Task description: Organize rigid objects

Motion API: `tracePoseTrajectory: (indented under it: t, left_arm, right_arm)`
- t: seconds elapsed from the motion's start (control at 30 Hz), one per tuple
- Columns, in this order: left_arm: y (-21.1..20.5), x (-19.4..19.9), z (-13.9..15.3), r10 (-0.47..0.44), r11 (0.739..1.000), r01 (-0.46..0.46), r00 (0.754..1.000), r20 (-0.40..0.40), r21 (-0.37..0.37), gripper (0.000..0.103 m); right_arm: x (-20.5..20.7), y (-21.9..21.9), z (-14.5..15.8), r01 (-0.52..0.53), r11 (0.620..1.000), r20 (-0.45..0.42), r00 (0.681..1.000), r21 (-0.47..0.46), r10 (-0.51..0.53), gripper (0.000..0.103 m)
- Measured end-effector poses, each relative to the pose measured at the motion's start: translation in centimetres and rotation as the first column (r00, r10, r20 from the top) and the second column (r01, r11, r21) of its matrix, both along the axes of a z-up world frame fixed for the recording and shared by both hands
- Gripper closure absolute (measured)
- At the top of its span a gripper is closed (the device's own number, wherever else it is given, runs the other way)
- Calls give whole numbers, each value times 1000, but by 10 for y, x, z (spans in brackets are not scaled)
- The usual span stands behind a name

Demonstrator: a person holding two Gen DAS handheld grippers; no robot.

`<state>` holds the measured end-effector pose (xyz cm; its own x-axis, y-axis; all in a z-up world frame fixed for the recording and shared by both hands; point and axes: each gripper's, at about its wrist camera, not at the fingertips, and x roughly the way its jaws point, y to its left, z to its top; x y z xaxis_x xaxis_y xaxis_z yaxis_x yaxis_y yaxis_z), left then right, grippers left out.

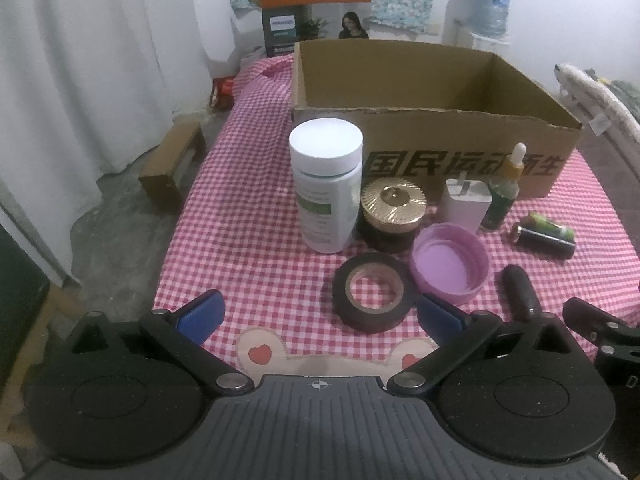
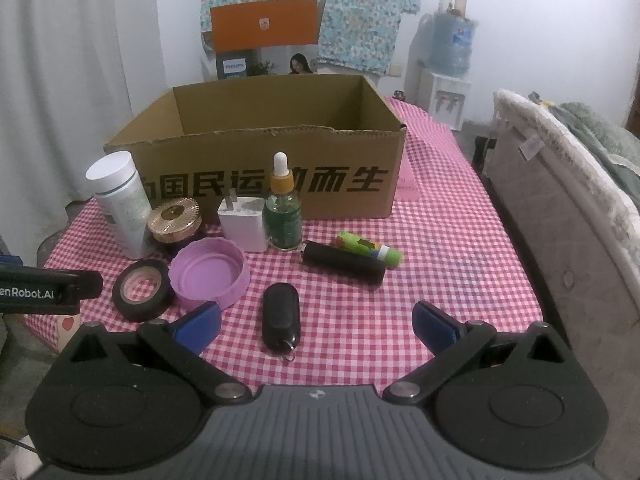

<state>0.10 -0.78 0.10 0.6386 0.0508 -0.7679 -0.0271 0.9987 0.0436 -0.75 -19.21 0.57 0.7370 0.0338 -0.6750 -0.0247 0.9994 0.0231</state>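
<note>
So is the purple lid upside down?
Yes. The purple lid lies with its hollow, threaded inside facing up on the checked cloth.

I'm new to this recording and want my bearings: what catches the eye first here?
The big open cardboard box at the back of the red checked tablecloth. In front of it stand a white bottle and a dropper bottle; nearer lie a purple lid and a tape roll.

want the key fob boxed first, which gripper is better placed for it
Right. The black key fob lies straight ahead between the open right gripper's fingers; for the open left gripper it sits off to the side.
</note>
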Motion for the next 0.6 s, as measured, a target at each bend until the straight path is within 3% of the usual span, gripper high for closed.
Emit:
tracePoseTrajectory:
  t: [0.6]
  left_arm:
    - [0, 1, 0, -5, 1000, 5, 1000, 5, -2, 0]
  right_arm:
    - [5, 1, 0, -1, 1000, -7, 1000, 7, 1, 0]
